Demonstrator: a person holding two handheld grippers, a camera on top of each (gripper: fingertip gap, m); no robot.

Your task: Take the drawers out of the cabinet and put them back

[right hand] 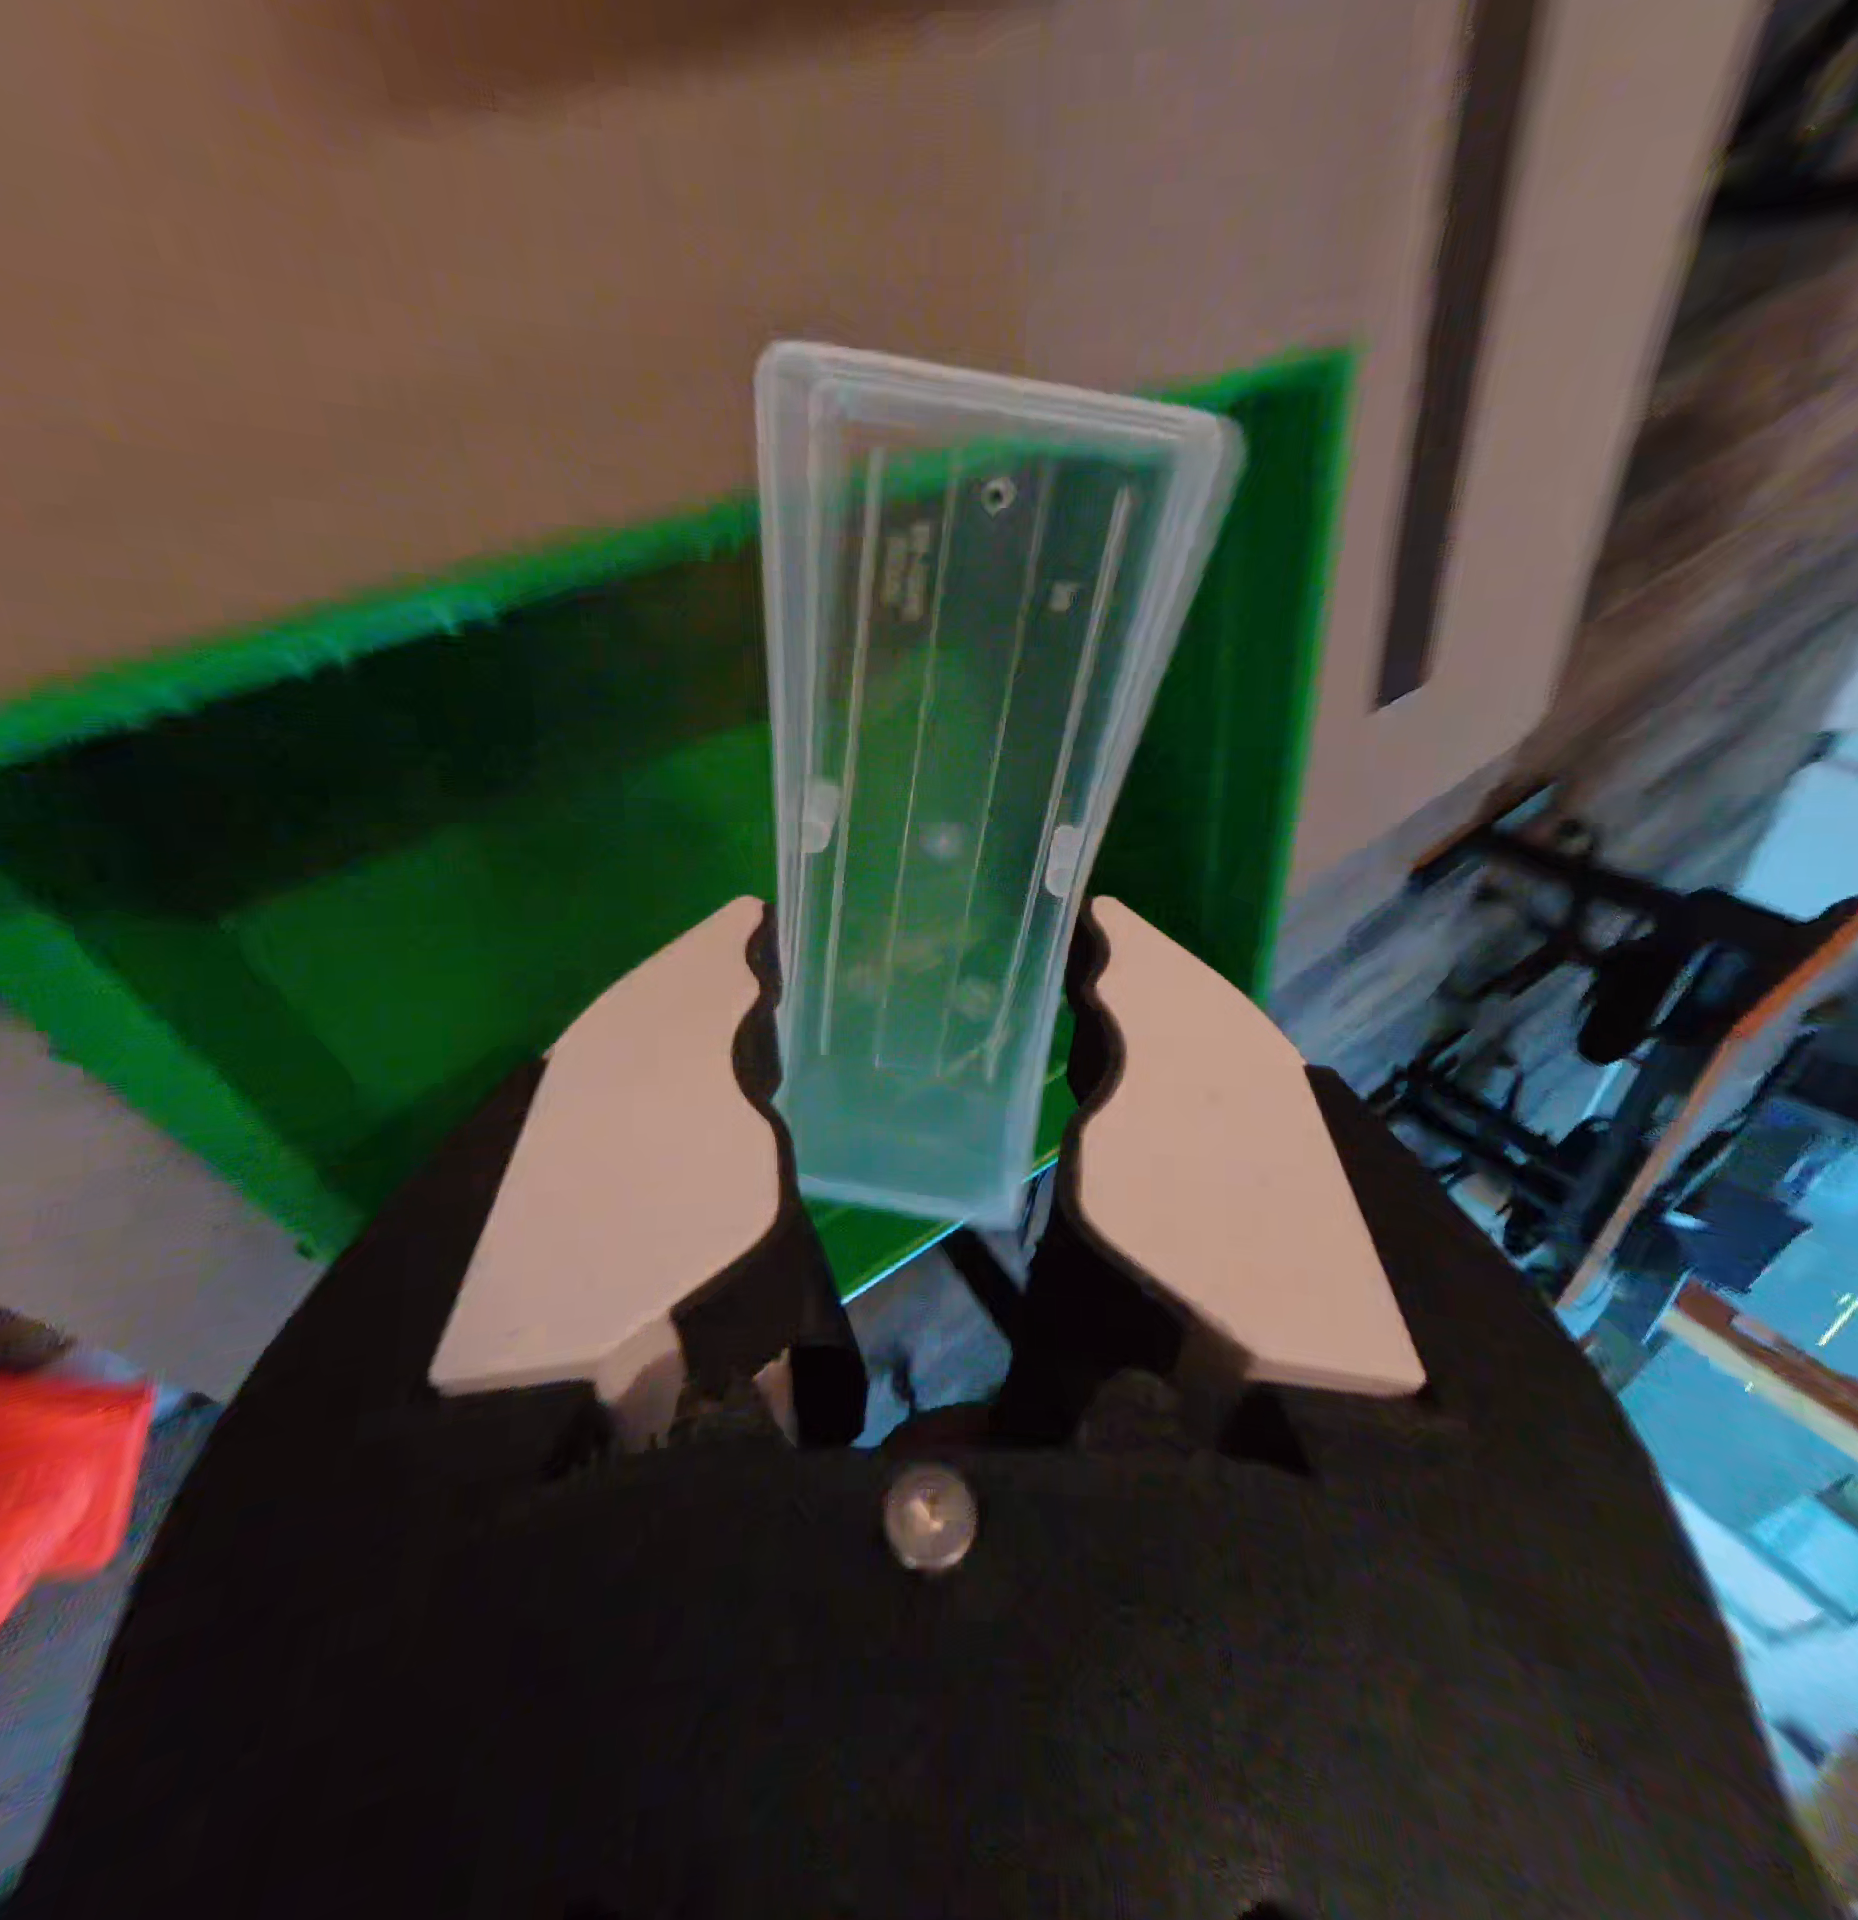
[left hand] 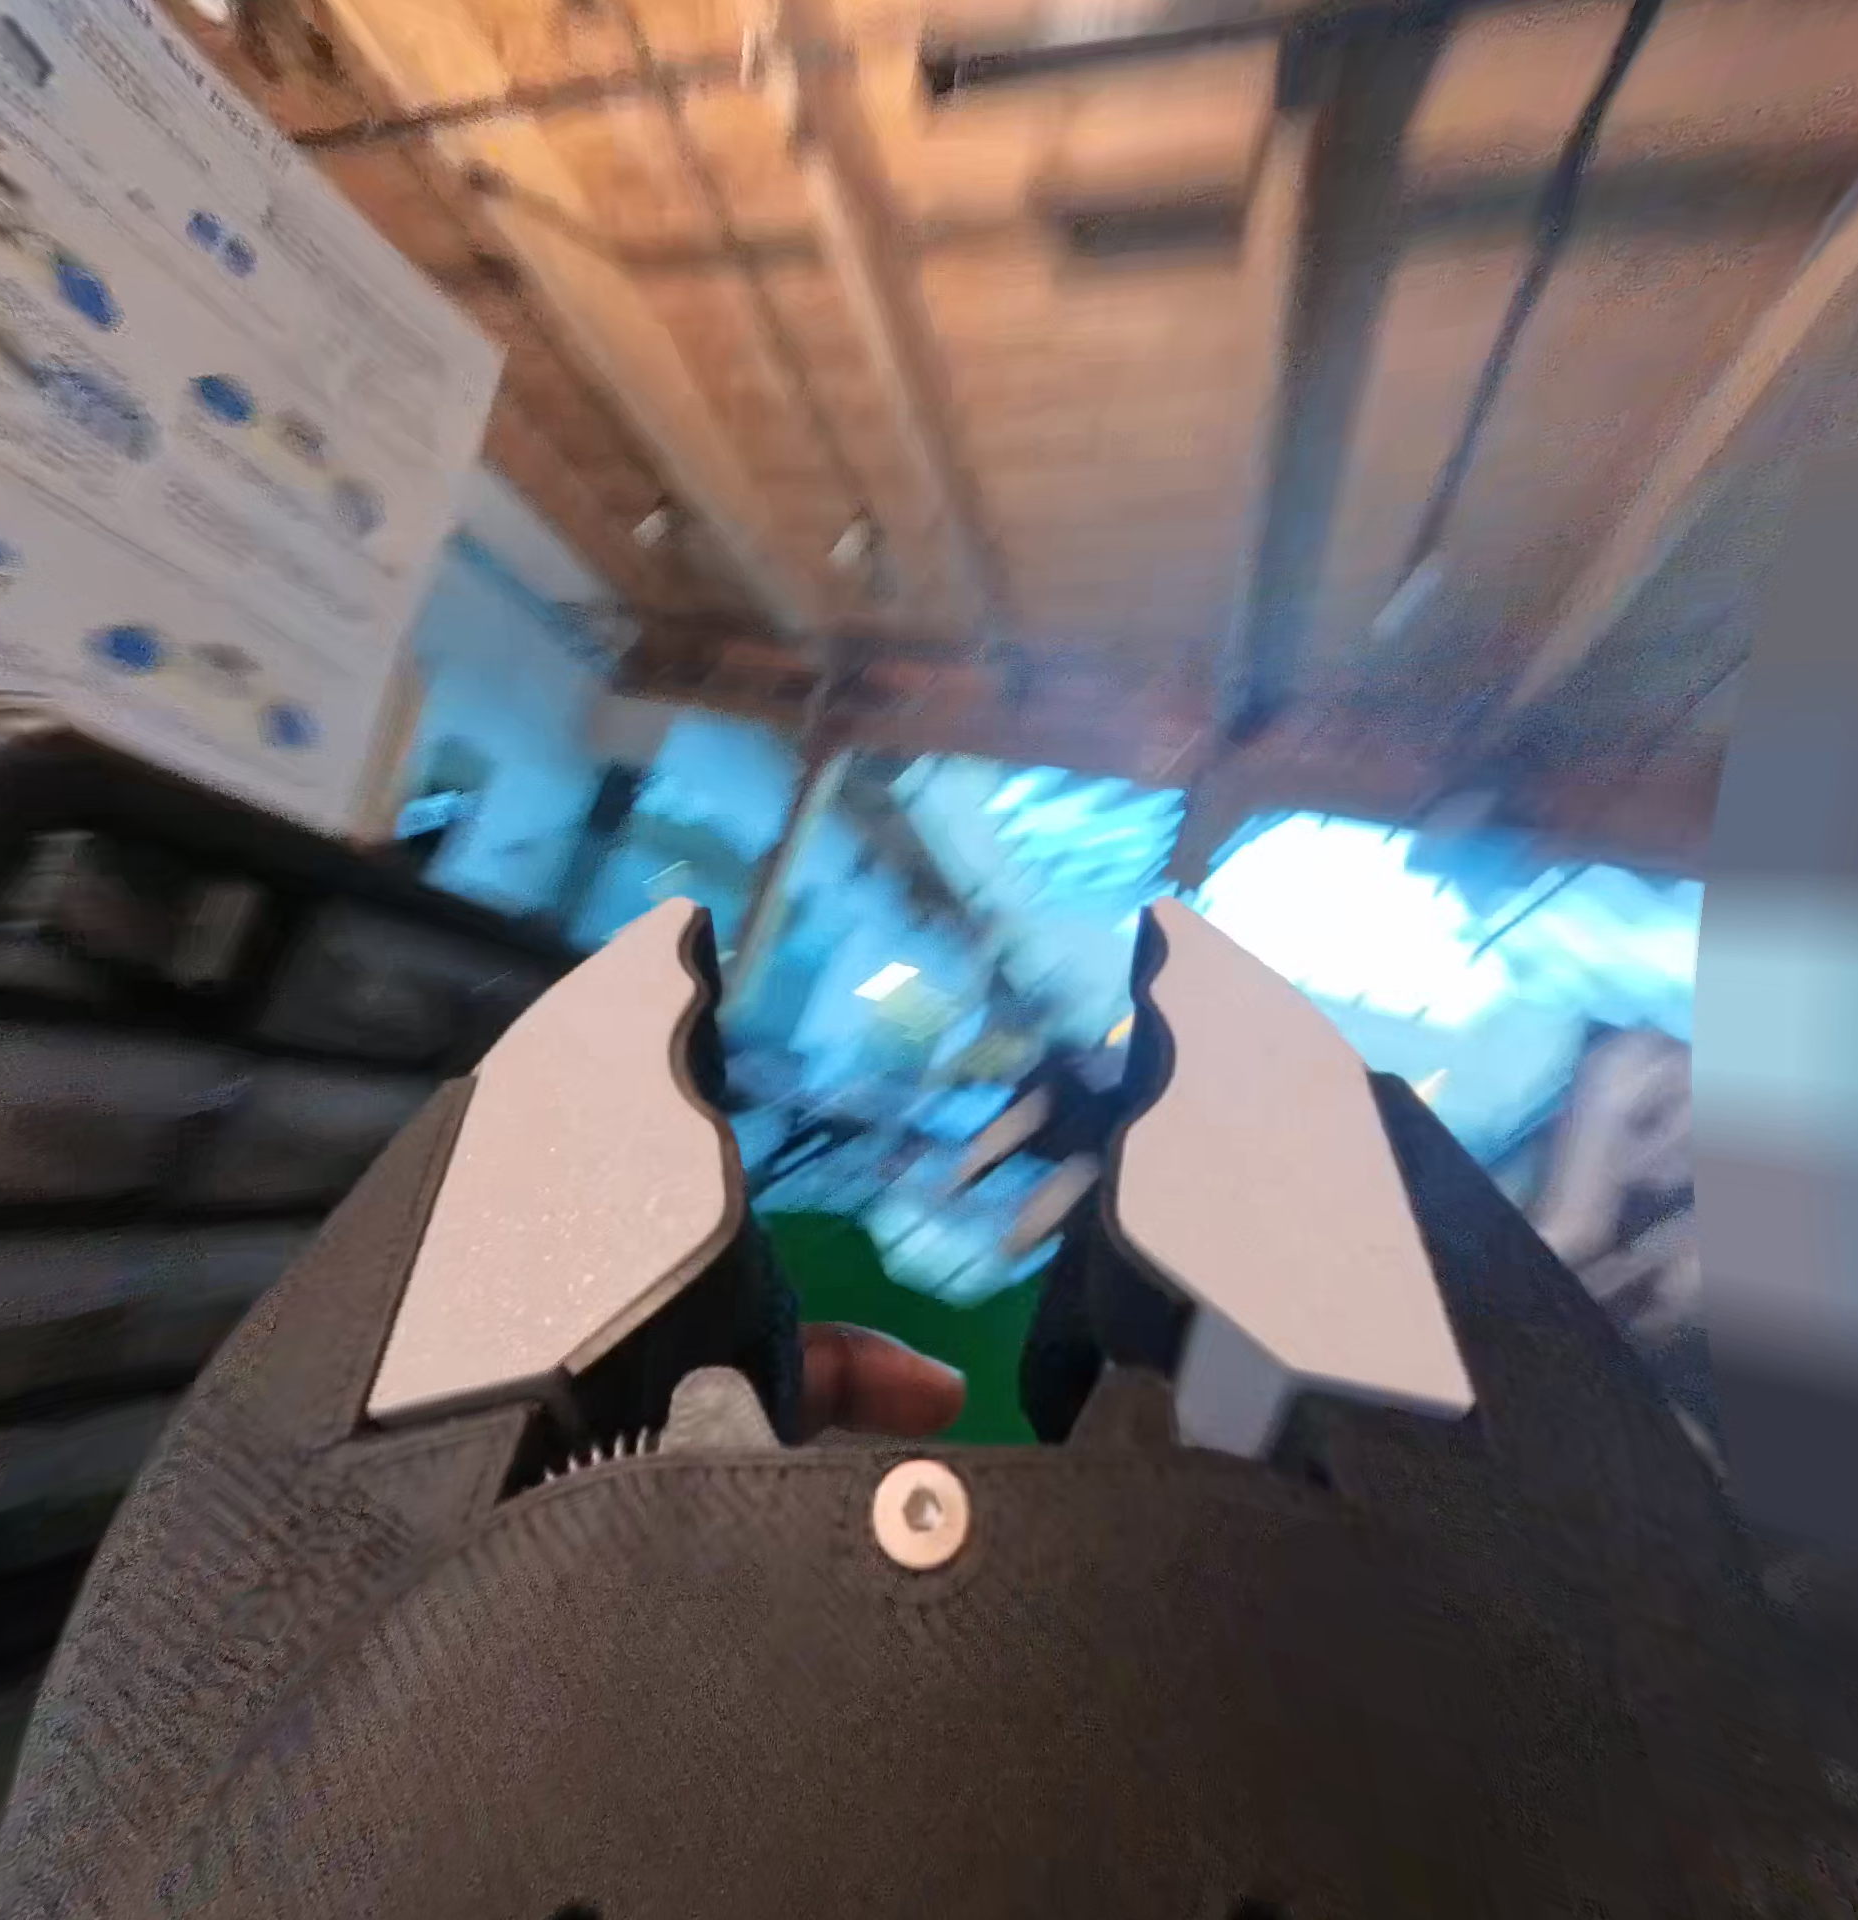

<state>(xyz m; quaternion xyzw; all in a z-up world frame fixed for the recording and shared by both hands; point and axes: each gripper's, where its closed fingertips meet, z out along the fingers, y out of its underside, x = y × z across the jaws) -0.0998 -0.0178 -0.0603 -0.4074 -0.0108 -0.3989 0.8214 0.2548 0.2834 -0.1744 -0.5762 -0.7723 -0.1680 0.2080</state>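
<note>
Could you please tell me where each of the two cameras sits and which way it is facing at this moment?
Left wrist view: on the left gripper, tilted up at blurred ceiling beams and a white printed box; jaws open and empty, a fingertip below them.
Right wrist view: on the right gripper, facing a green board by a beige wall; jaws shut on a clear plastic drawer.
Shared: possibly the green surface; the cabinet is not visible in either.

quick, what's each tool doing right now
left tool: open, holding nothing
right tool: shut on the clear plastic drawer
</note>
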